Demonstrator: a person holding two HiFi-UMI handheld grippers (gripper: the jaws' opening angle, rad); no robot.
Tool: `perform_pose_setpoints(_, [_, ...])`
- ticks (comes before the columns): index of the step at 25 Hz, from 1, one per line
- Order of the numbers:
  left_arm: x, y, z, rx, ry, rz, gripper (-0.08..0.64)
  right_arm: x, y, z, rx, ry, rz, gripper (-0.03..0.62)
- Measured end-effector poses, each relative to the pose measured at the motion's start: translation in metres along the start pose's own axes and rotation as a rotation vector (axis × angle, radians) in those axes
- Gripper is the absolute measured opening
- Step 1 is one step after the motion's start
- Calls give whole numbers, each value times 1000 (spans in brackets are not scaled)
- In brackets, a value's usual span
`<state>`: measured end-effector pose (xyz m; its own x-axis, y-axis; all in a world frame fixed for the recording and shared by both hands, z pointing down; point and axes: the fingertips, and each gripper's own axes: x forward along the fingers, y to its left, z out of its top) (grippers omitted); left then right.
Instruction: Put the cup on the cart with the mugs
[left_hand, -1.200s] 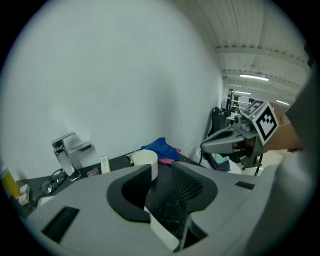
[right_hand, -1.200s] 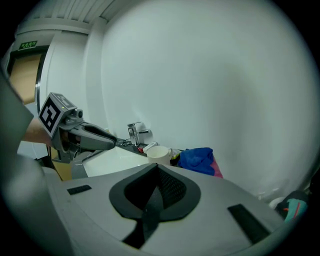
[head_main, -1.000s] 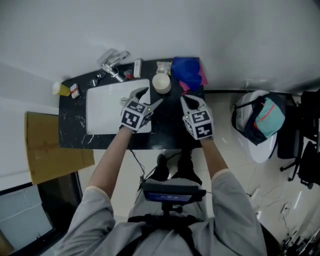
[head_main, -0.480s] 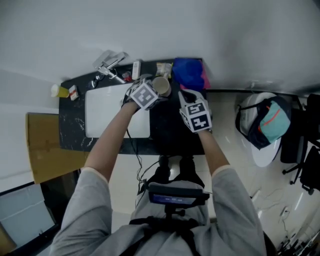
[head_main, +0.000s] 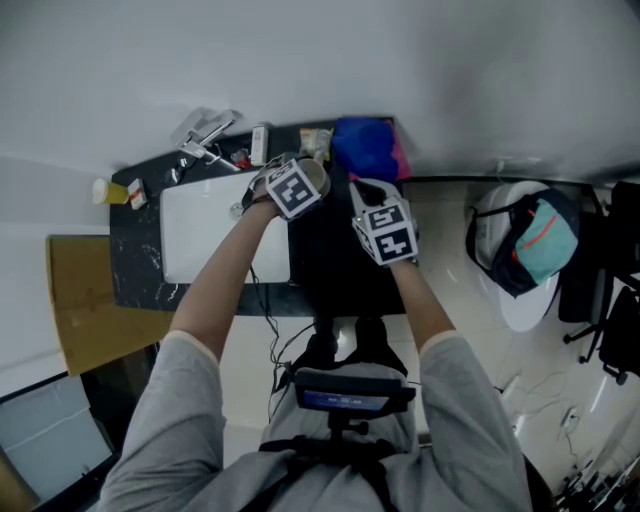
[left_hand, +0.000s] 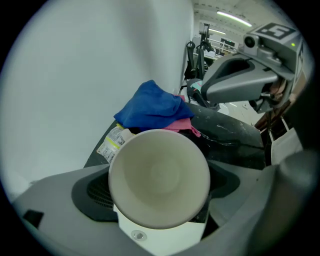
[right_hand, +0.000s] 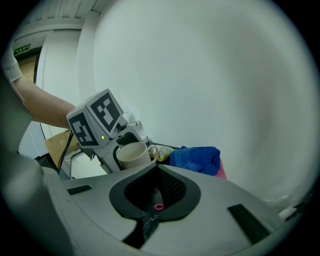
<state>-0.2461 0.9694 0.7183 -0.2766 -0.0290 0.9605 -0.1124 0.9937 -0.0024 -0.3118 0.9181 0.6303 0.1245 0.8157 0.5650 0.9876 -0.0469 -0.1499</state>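
Note:
A cream cup (left_hand: 160, 180) with a handle stands on the black counter (head_main: 340, 270) near the wall, beside a blue cloth (head_main: 365, 148). My left gripper (head_main: 308, 172) is over it. The cup's mouth faces the left gripper view's camera and the jaws stand spread wide on either side of it; I see no pad pressing on it. In the right gripper view the cup (right_hand: 132, 155) sits upright in front of the left gripper's marker cube. My right gripper (head_main: 368, 190) hovers just right of the cup, jaws together and empty. No cart or mugs show.
A white sink (head_main: 200, 230) with a tap (head_main: 200, 135) lies left of the cup. A snack packet (left_hand: 112, 142) lies behind the cup, with pink cloth under the blue one. A yellow bottle (head_main: 105, 190) stands at the counter's left end. A bag (head_main: 525, 245) sits on the floor at right.
My left gripper moved from the sink's front edge forward to the cup and its jaws spread around it. The right gripper shifted slightly forward.

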Motion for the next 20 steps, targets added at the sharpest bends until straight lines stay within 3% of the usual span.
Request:
perform_pose_setpoints(4, [1, 7, -8, -30, 44, 15, 465, -1, -3, -1, 2, 1, 2, 2])
perform_pose_setpoints(8, [2, 4, 3, -33, -11, -8, 459, -3, -4, -3, 4, 4, 0, 2])
perform_pose_setpoints(15, [-5, -1, 3, -60, -33, -4, 457, -7, -3, -3, -4, 4, -2, 2])
perform_pose_setpoints(20, [-31, -3, 11, -84, -116, 31, 457, -17, 1, -1, -13, 0, -13, 2])
